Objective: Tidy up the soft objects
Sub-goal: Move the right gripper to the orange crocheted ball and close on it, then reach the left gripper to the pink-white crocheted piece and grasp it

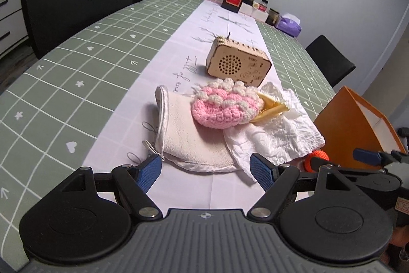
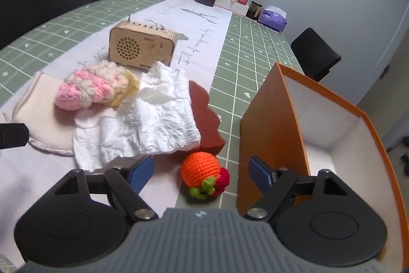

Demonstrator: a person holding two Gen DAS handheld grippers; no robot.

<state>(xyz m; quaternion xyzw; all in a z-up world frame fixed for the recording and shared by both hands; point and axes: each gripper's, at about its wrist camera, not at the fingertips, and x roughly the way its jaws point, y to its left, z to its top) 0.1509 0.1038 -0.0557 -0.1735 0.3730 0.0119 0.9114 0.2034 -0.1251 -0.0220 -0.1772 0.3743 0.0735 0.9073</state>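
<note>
While each gripper (image 1: pixel 206 172) (image 2: pixel 202 172) gapes empty, one crocheted orange (image 2: pixel 200 169) lies beside one box (image 2: pixel 271 124).

Left wrist view: looks forward and down along the table (image 1: pixel 64 73), low and close, the white cloth (image 1: pixel 276 134) at frame centre.
Right wrist view: same direction, more to the right, the orange box (image 2: pixel 271 124) near at right.
Shared part: cloth pile, wooden radio (image 1: pixel 237 60), bottles at the upper centre.
</note>
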